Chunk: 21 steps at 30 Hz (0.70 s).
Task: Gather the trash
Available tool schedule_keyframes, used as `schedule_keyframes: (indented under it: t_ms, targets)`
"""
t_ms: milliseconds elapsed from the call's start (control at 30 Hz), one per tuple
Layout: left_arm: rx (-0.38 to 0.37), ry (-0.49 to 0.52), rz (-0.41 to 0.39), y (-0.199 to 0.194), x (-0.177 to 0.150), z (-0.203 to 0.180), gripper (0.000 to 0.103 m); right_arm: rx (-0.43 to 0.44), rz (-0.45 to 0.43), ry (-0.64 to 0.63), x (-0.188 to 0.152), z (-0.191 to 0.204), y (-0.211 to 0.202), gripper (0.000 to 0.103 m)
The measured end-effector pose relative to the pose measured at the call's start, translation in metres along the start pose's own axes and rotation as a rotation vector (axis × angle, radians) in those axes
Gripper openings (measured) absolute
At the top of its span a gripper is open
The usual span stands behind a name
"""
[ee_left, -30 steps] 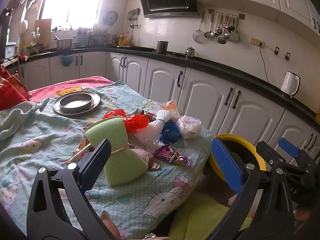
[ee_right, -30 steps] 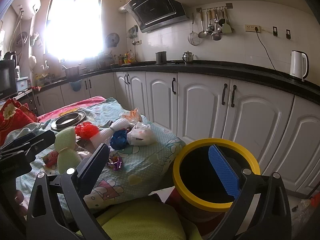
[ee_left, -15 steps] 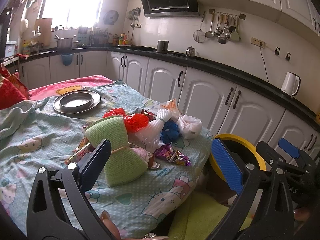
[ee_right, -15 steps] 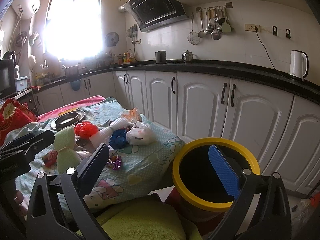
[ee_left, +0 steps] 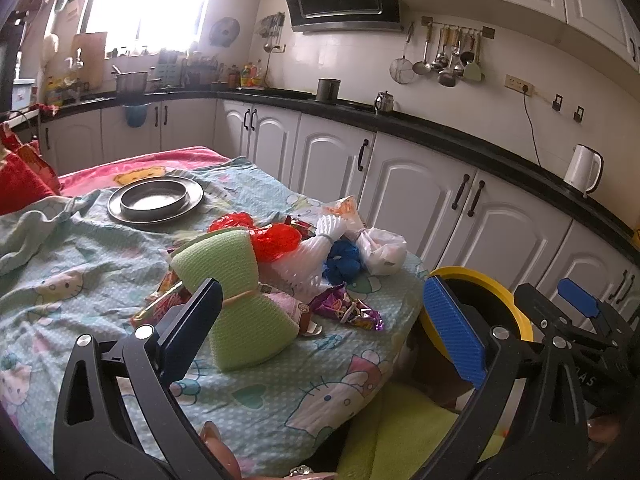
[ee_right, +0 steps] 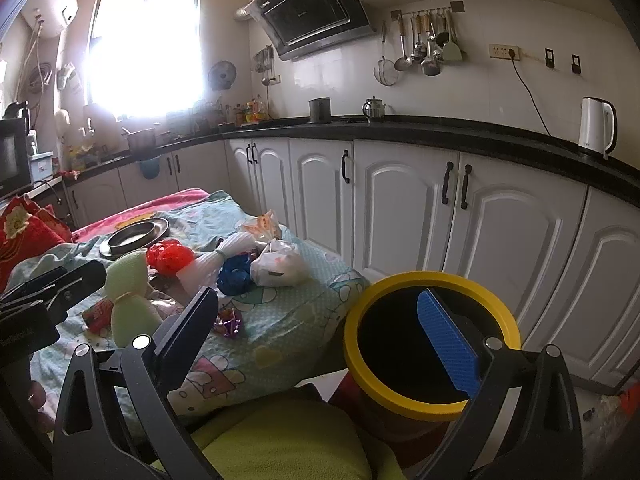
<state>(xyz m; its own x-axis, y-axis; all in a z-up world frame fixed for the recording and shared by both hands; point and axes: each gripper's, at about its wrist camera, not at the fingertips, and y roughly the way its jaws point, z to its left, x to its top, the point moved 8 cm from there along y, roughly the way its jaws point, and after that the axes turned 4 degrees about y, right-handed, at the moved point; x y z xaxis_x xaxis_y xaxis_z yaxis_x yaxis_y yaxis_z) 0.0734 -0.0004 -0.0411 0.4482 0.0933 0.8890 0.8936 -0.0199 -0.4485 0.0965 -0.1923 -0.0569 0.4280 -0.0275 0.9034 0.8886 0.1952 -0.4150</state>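
A heap of trash lies on the Hello Kitty tablecloth [ee_left: 72,264]: a green foam net [ee_left: 236,300], a red plastic bag [ee_left: 276,240], a white foam net [ee_left: 308,256], a blue bag [ee_left: 344,262], a white bag [ee_left: 384,250] and a purple wrapper [ee_left: 348,310]. A yellow-rimmed bin [ee_right: 432,344] stands on the floor right of the table. My left gripper [ee_left: 324,328] is open and empty, short of the heap. My right gripper [ee_right: 328,332] is open and empty, hovering near the bin; the heap shows at its left, with the white bag [ee_right: 280,266] nearest.
A metal plate with a bowl [ee_left: 156,198] sits at the table's far side. Red cushions [ee_left: 20,176] lie at the left. White cabinets [ee_right: 400,208] under a black counter run behind, with a white kettle [ee_right: 596,126]. A yellow-green cloth [ee_right: 288,436] lies below the grippers.
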Motion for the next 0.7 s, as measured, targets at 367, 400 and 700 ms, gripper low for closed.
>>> schedule_keyframes:
  t_ms: [367, 400, 700]
  targets:
    - [0.033, -0.075, 0.01, 0.005, -0.004, 0.031, 0.092, 0.135, 0.083, -0.045, -0.003, 0.025, 0.011, 0.097]
    - [0.042, -0.085, 0.011, 0.006, -0.004, 0.036, 0.092, 0.154, 0.097, -0.056, -0.004, 0.03, 0.013, 0.097]
    - [0.11, -0.173, 0.037, 0.012, -0.007, 0.083, 0.092, 0.268, 0.181, -0.169, -0.013, 0.074, 0.033, 0.097]
